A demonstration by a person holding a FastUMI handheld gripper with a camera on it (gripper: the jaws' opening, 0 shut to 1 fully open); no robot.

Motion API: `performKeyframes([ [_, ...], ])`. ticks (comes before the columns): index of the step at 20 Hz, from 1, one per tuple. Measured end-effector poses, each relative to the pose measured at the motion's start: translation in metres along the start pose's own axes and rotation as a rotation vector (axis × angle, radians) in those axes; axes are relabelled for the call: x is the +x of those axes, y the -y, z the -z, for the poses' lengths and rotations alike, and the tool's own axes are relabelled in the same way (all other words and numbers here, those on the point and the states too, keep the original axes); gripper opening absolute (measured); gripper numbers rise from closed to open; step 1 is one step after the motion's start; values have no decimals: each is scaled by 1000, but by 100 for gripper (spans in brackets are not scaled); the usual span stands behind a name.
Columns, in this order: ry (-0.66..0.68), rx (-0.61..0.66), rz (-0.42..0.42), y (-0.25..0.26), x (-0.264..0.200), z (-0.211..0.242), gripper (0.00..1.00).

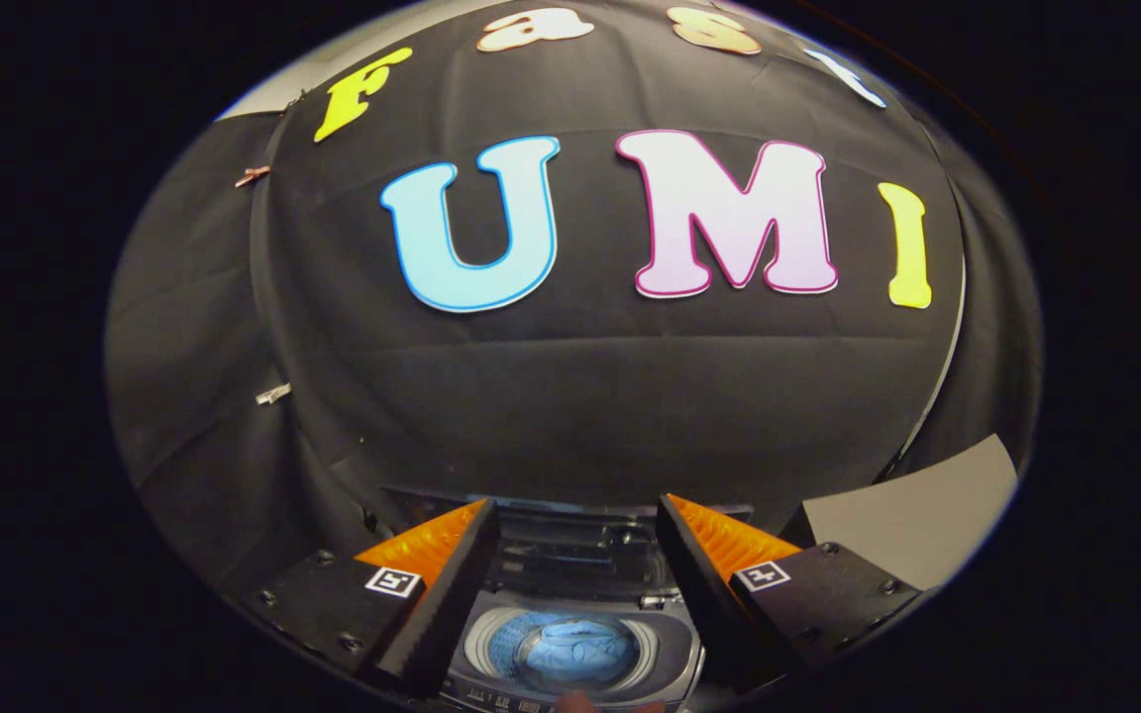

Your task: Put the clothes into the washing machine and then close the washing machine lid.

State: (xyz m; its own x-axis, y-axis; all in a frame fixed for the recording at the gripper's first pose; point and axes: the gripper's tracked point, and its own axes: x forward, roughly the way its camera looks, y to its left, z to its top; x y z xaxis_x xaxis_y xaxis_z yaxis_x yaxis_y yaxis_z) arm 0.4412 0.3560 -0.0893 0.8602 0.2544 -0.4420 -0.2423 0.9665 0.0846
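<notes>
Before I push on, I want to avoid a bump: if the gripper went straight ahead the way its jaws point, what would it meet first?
Probably the black cloth wall. The gripper, jaws open and holding nothing, aims above the washing machine, which sits low between them with blue clothes in its drum. Depth is unclear.

Washing machine (570, 649) lid shut; blue clothes (570, 649) visible through round window.

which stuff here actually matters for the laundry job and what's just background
Part of the job:
- washing machine, seen between the fingers, below them
- blue clothes in its drum, seen through what looks like a window in the lid
- gripper, fingers open, holding nothing

Just there:
- black cloth wall beyond the machine
- clips pinned on the cloth
- grey panel beside the machine
</notes>
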Motion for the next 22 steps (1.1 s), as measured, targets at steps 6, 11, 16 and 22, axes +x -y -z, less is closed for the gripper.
performKeyframes([
  [6,28,43,5,7,39,-15,99],
  [11,-35,33,34,15,76,9,99],
  [16,-91,-15,60,26,109,48,100],
  [22,-130,-15,47,27,95,55,100],
])
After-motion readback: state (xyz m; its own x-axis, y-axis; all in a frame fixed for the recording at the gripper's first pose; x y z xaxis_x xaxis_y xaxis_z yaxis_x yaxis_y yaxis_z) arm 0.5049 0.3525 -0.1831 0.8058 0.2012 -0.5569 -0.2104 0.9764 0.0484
